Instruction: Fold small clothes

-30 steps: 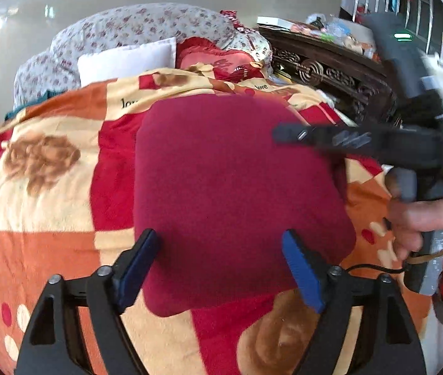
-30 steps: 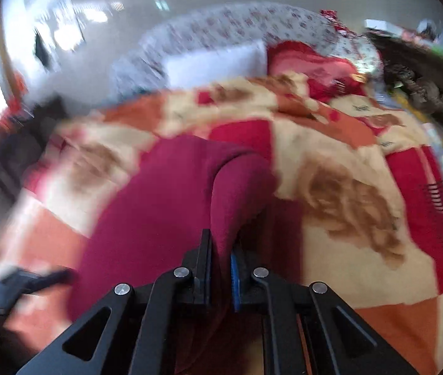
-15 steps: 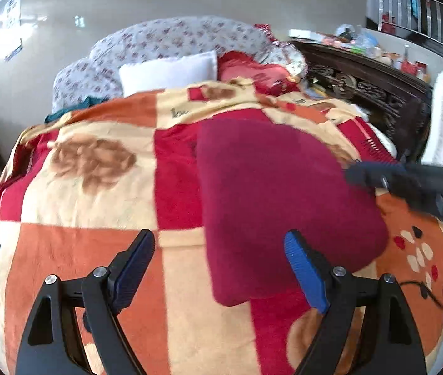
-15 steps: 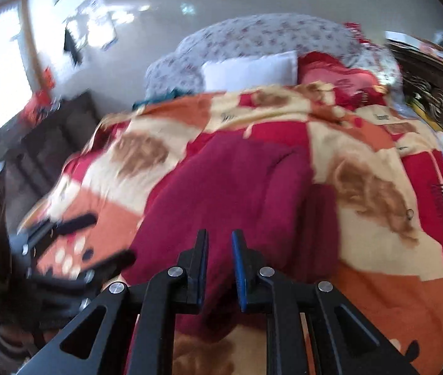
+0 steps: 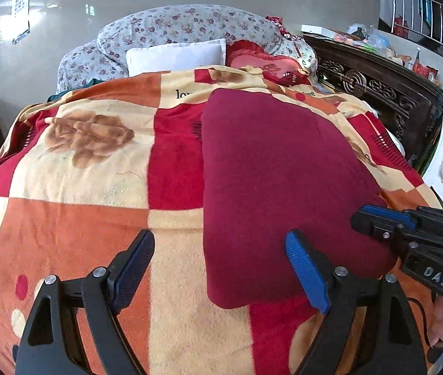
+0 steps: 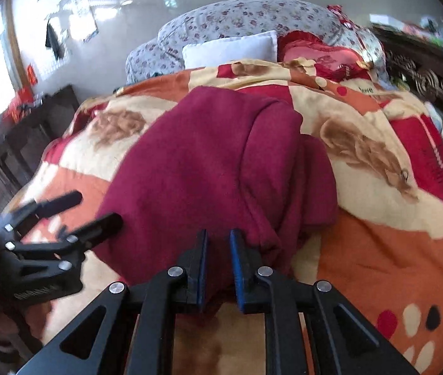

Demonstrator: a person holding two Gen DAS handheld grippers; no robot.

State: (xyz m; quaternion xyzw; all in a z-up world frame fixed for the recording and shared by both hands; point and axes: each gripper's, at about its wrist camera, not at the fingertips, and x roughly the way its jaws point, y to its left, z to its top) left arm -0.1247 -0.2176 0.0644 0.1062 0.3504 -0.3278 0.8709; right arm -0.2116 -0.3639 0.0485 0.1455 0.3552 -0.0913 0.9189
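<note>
The maroon garment (image 5: 277, 181) lies folded on the patterned blanket (image 5: 77, 206) of the bed, toward its right side and reaching close to the near edge, with a doubled-over flap along its right edge in the right wrist view. That flat, compact lie suggests a fold has just been laid down.

The left tool (image 5: 221, 268) hangs wide open above the garment's near-left corner, holding nothing, probably ready to pin or pick up that edge. The right tool (image 6: 218, 265) sits at the garment's near edge, its jaws parted by a narrow gap with no cloth visibly pinched between them.

A second ago those jaws were clamped on a raised fold of the cloth. Since then they have let go and the fold has dropped flat, while the left tool has drawn leftward, off the garment's middle.
</note>
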